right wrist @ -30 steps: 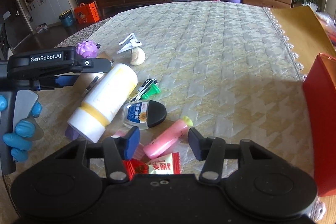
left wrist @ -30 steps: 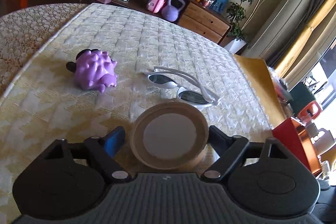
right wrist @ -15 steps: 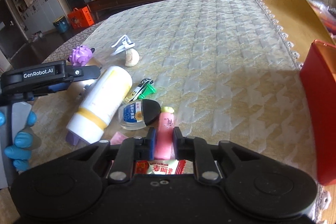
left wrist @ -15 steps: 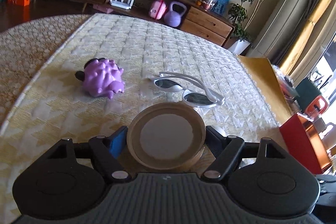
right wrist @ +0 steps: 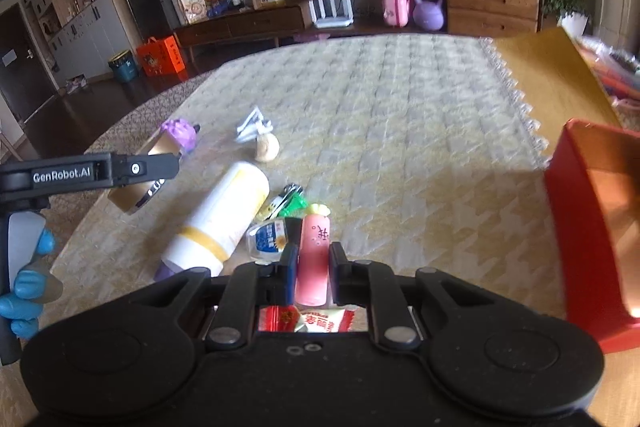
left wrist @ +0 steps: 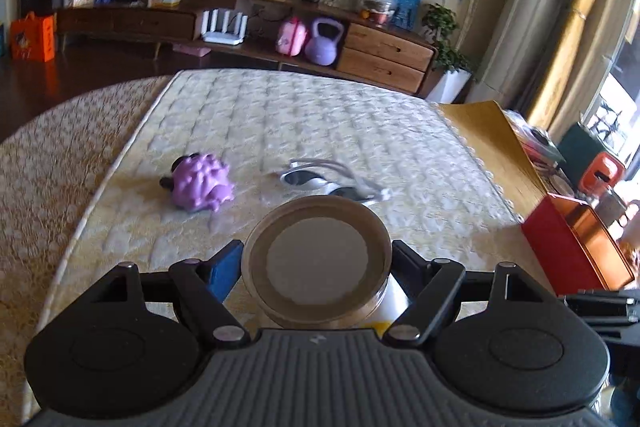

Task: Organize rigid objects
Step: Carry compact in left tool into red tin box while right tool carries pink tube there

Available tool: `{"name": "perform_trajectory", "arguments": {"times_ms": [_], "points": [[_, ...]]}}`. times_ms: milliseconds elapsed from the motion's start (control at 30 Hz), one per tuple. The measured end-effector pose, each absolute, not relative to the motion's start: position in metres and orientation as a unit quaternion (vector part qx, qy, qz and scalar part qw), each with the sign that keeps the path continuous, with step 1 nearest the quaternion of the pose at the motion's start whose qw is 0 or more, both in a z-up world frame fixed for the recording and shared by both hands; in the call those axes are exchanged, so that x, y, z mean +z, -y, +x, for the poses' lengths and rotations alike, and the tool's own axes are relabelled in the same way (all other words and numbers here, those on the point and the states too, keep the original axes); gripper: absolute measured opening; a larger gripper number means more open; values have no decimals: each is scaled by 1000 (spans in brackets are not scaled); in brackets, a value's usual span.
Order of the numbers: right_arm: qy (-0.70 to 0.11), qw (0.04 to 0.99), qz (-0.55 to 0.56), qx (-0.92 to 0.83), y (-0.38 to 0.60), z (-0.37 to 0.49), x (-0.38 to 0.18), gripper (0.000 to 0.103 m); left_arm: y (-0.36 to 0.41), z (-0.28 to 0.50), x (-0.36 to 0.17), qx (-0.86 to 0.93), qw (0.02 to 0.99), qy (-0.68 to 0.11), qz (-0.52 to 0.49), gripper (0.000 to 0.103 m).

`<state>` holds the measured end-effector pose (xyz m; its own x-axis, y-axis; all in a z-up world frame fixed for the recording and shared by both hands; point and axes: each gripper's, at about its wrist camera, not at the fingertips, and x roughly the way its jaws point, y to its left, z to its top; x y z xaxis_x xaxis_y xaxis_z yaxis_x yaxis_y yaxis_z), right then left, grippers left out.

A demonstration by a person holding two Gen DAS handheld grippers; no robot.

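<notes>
My left gripper (left wrist: 316,269) is shut on a round gold tin (left wrist: 316,259), held off the cloth; the same tin (right wrist: 140,183) shows under that gripper (right wrist: 152,167) in the right wrist view. My right gripper (right wrist: 313,261) is shut on a pink tube (right wrist: 314,255) with a yellow-green cap, lifted slightly. On the cloth lie a purple spiky toy (left wrist: 200,183), white sunglasses (left wrist: 328,179), a white and yellow bottle (right wrist: 220,223), a small clear bottle with a black cap (right wrist: 268,241), a green clip (right wrist: 294,205) and a cream shell-like piece (right wrist: 267,149).
A red box (right wrist: 588,227) stands at the table's right edge, also seen as the red box (left wrist: 568,239). A red and white snack packet (right wrist: 306,319) lies under my right gripper. A blue-gloved hand (right wrist: 28,287) holds the left gripper. A sideboard with a purple kettlebell (left wrist: 322,41) is behind.
My right gripper closed on the pink tube and raised it a little. My left gripper rose with the gold tin, so the toy and sunglasses sit farther away in its view.
</notes>
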<state>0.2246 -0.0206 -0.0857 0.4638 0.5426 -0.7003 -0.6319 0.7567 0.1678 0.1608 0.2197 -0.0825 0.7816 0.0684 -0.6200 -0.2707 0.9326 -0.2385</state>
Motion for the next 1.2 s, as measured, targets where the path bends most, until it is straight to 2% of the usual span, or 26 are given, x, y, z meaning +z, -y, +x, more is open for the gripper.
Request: {"name": "perform_trajectory", "arguments": {"times_ms": [367,700,1200], "points": [[-358,879,-52,310,74,219,-52,15,-148,169,-45,42,942,-316,-103,79],[-335,901,-29,273,140,232,-29,15,-76,196,-28,-19,941,-321,-106,79],[-328,916,-14,229,226,267,-35,15,23,262,-24,-64,929,-356,-77,79]]}}
